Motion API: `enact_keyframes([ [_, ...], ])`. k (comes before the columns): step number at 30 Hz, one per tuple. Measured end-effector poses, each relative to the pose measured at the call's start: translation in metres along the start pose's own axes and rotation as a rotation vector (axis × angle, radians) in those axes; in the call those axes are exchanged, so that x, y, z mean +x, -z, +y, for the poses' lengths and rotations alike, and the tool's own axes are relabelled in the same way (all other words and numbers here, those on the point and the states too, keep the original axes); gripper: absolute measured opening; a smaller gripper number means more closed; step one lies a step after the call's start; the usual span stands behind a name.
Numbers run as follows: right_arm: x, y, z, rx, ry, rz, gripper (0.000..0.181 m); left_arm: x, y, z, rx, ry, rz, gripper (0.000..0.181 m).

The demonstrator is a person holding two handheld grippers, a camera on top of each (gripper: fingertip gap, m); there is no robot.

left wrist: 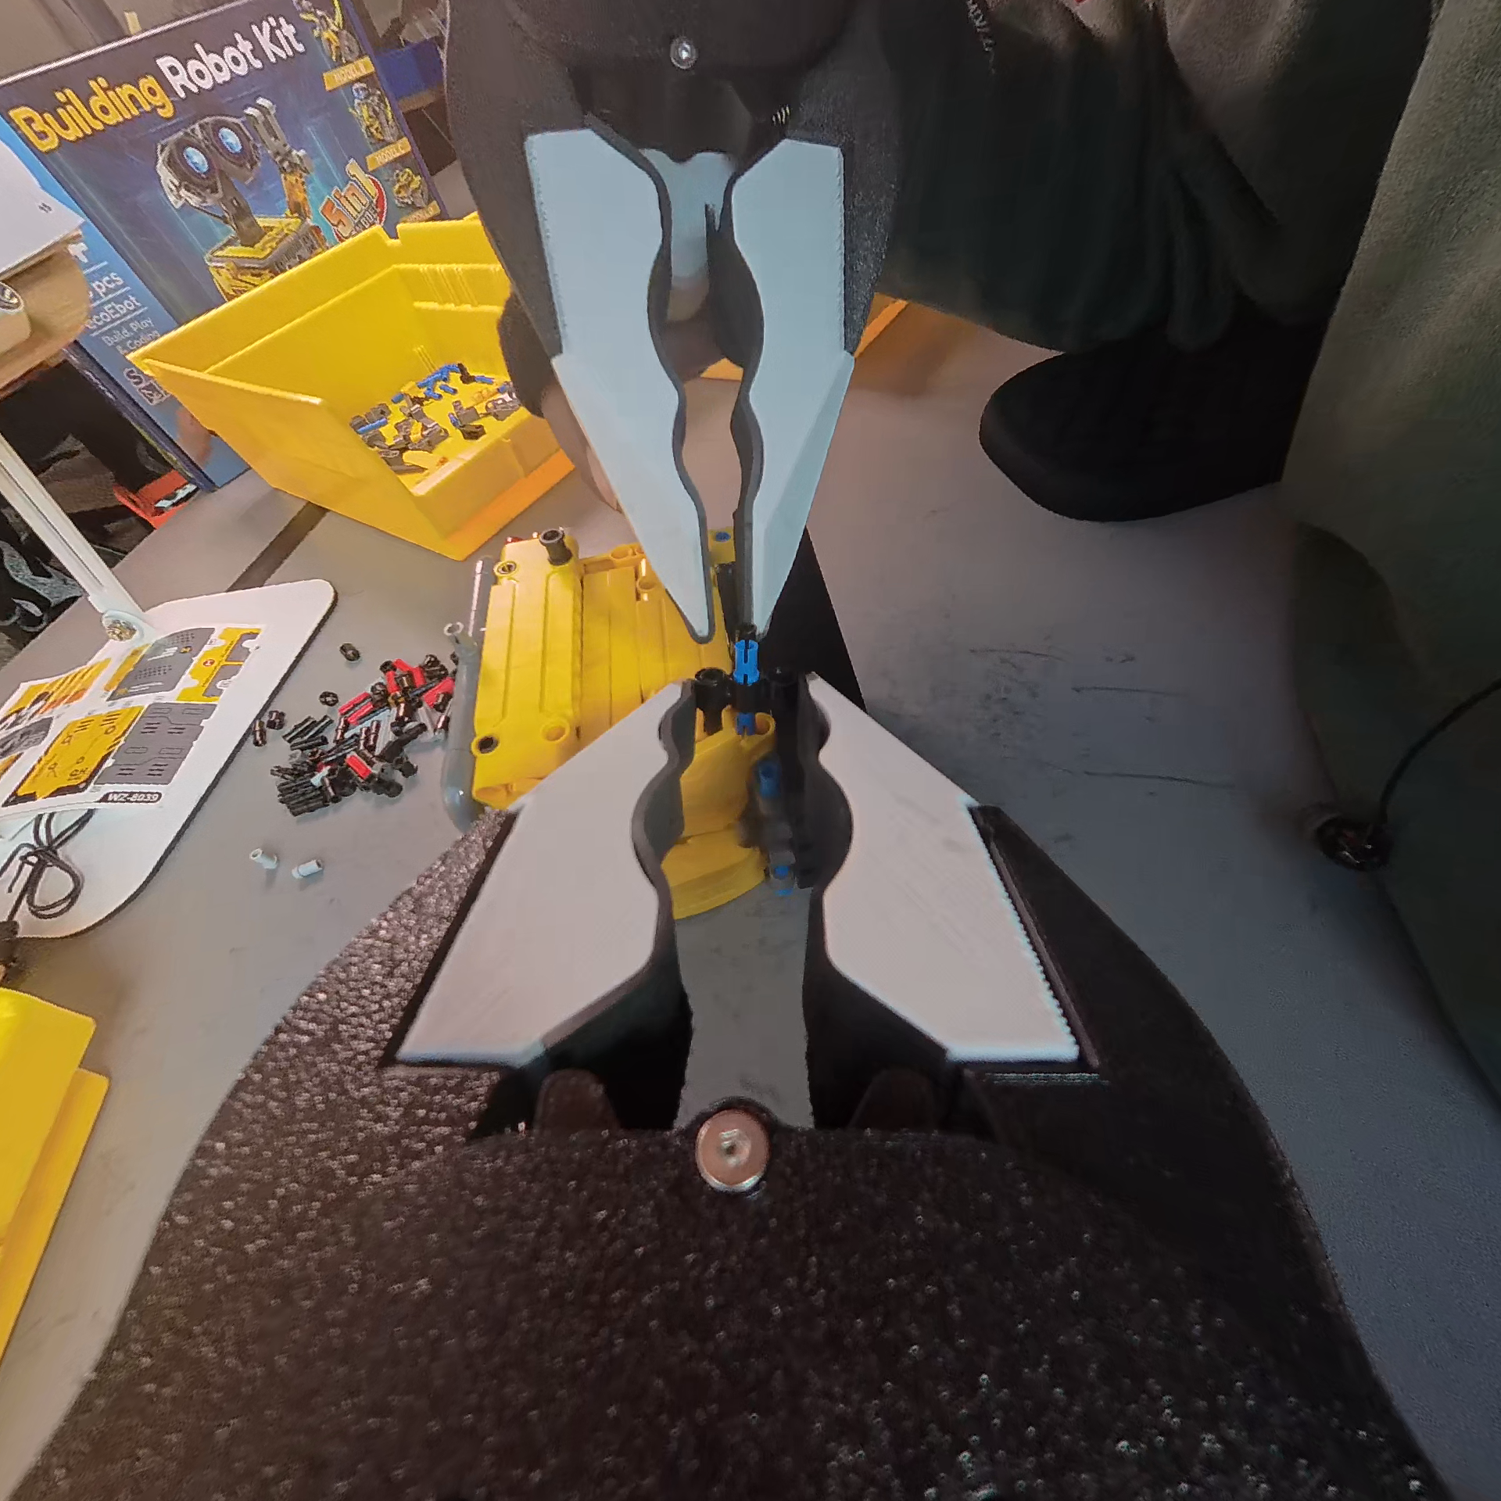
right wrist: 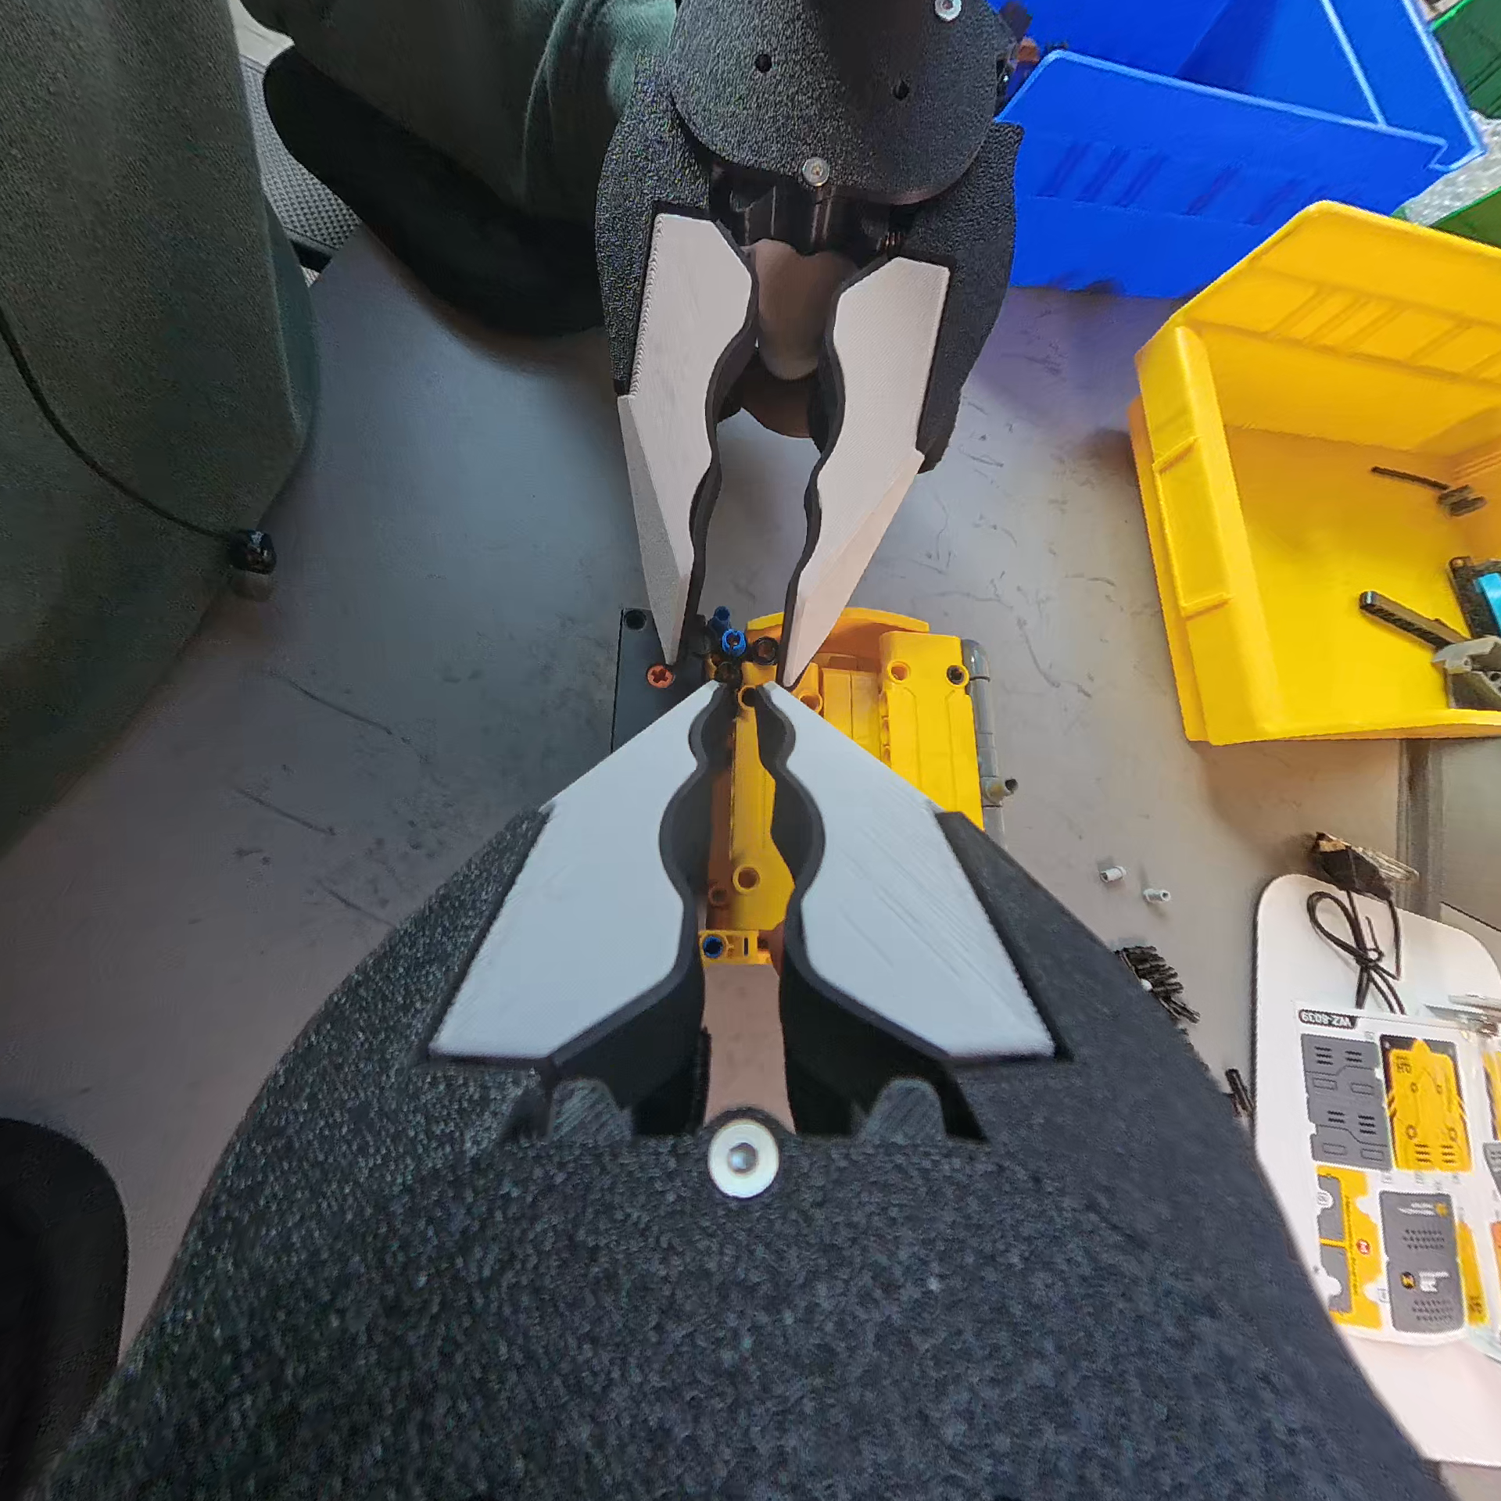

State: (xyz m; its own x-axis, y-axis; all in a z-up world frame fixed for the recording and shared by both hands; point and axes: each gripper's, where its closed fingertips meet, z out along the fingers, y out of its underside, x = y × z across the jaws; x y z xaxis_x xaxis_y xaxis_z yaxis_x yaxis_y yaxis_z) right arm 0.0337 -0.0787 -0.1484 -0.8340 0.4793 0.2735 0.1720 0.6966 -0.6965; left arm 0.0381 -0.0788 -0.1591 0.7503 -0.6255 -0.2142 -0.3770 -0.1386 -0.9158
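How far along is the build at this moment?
Done: yellow model already carries several pins. In hand: left gripper clamps the model while right gripper holds a blue pin at its top. Left: a pile of loose pins and parts in the yellow bin.

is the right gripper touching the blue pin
Touching. The left wrist view shows the right gripper closed on the top of the blue pin, no gap.

Printed writing on blue kit box (left wrist: pixel 219 162), far left beyond fingers. Small code mark on sticker sheet (left wrist: pixel 122 715) on desk, left of fingers; same sheet (right wrist: pixel 1397 1178) right.
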Motion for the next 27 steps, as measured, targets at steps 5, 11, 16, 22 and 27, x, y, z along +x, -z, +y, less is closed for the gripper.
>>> enact_keyframes([
  [5,0.000,0.004,-0.001,-0.007,0.005,-0.003,0.005,0.000,-0.001,-0.004,0.026,-0.004,-0.015,0.023],
  [11,-0.003,0.006,0.001,-0.032,0.001,-0.029,0.007,0.001,-0.005,-0.004,0.037,0.008,-0.017,0.024],
  [16,-0.004,0.002,0.001,-0.047,-0.003,-0.051,0.009,-0.001,-0.006,-0.003,0.036,0.011,-0.031,0.024],
  [22,-0.006,0.000,0.001,-0.053,-0.012,-0.062,0.006,0.001,-0.006,-0.004,0.037,0.000,-0.026,0.024],
  [27,-0.002,0.012,0.005,-0.056,-0.030,-0.031,0.006,-0.001,0.008,-0.004,0.014,-0.035,0.000,0.030],
])
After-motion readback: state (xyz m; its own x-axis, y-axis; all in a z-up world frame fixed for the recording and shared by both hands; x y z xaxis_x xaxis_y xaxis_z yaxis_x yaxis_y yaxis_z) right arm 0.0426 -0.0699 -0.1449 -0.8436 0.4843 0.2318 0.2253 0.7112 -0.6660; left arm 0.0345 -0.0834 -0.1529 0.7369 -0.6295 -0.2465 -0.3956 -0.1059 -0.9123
